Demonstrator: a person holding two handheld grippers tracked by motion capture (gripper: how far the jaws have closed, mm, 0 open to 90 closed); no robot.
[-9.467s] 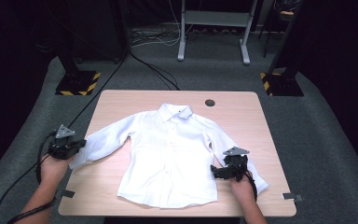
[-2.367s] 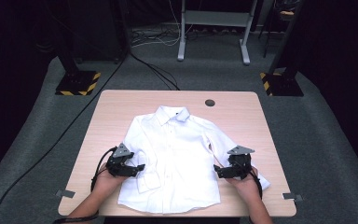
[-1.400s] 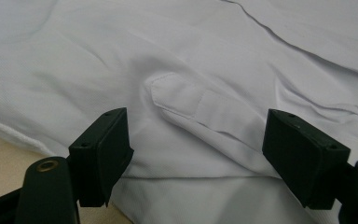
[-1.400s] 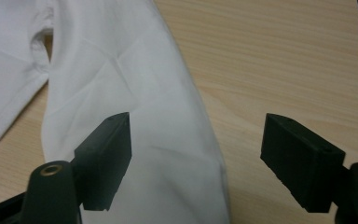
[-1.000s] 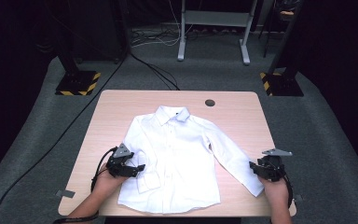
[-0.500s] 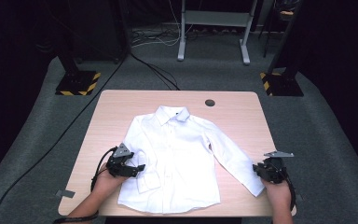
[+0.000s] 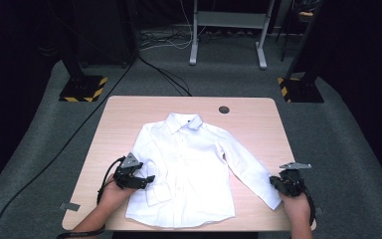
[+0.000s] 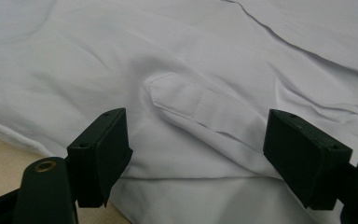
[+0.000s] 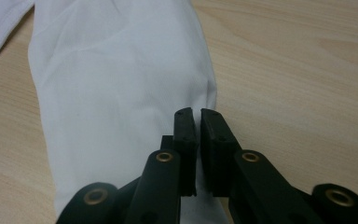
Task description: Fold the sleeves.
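One white dress shirt (image 7: 189,169) lies flat, collar away, on the wooden table (image 7: 258,119); left gripper (image 8: 193,154) gapes wide over its folded-in sleeve cuff (image 8: 182,95), right gripper (image 9: 196,140) clamps the outstretched sleeve (image 9: 121,102)

High view: above the near edge, facing forward and down, whole surface (image 7: 129,119) visible. Gripper views: low, close, along own fingers. Shared: white shirt (image 7: 189,164) (image 8: 191,56) (image 9: 116,102).
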